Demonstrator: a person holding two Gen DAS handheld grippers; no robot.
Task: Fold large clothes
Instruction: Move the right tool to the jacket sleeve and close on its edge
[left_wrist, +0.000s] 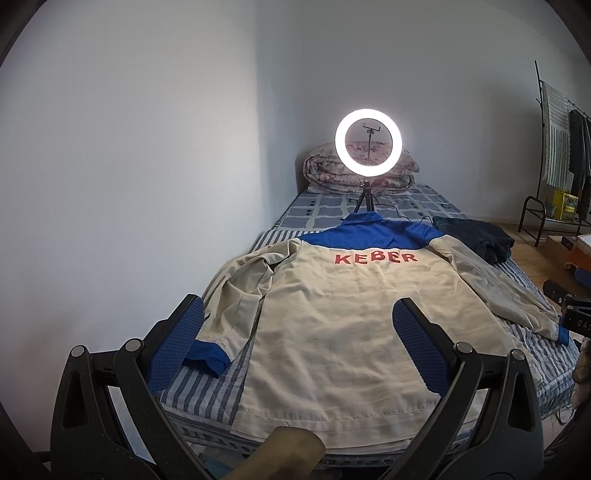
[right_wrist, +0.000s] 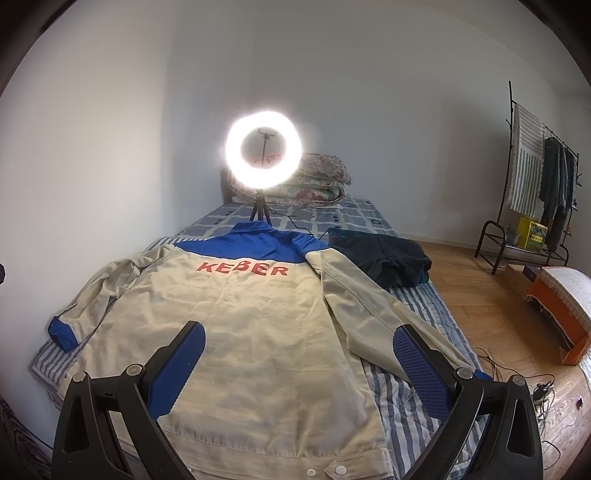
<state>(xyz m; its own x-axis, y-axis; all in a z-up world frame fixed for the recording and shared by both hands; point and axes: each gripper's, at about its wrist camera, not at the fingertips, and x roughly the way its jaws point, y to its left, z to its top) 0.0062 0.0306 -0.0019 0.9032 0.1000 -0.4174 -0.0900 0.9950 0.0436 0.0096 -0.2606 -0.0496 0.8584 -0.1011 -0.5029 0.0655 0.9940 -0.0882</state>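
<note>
Both claws, left gripper (left_wrist: 299, 339) and right gripper (right_wrist: 299, 354), gape empty above the jacket (right_wrist: 240, 325) spread flat along the bed's (right_wrist: 417, 302) near edge; folding hasn't begun, so a sleeve (right_wrist: 369, 306) probably needs gripping next.

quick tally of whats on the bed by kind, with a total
jacket: 1, beige and blue, spread flat
dark folded clothes: 1 pile
rolled quilt: 1
ring light on its tripod: 1
total: 4
</note>
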